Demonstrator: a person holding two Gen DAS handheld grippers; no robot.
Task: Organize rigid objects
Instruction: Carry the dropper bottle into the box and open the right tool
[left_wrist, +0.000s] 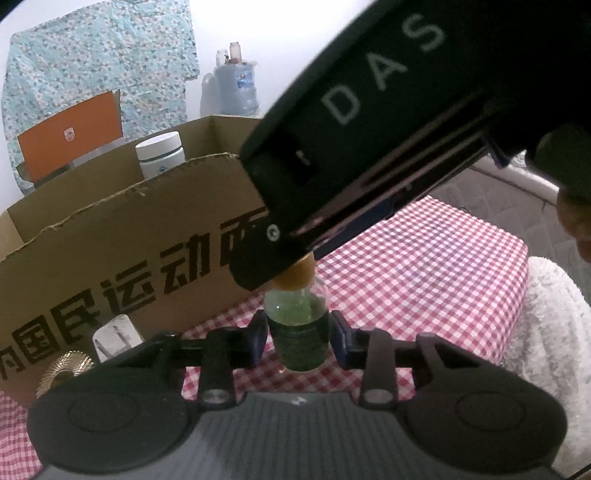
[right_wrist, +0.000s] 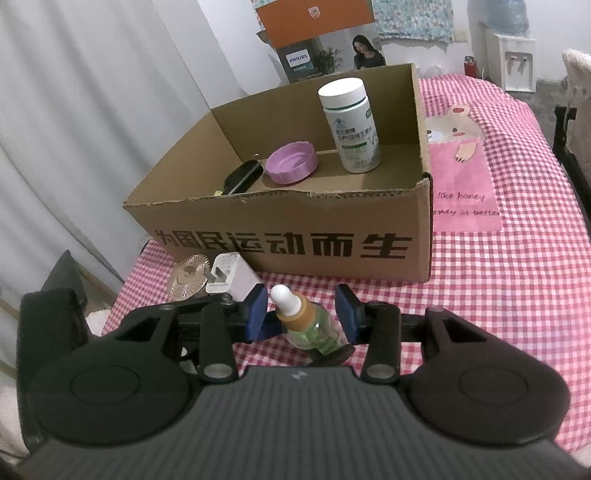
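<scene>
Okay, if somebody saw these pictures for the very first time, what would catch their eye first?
Probably the small dropper bottle of green liquid, standing on the red checked tablecloth between the open fingers of both grippers. Right behind it sits the open cardboard box with bold black characters on its front, holding a tall white pill bottle, a purple lid and a black object. To the box's front left lie a white charger plug and a ribbed disc.

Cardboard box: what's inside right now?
In the box: an upright white bottle, a purple lid and a black object. The front wall hides the floor nearest it.
</scene>
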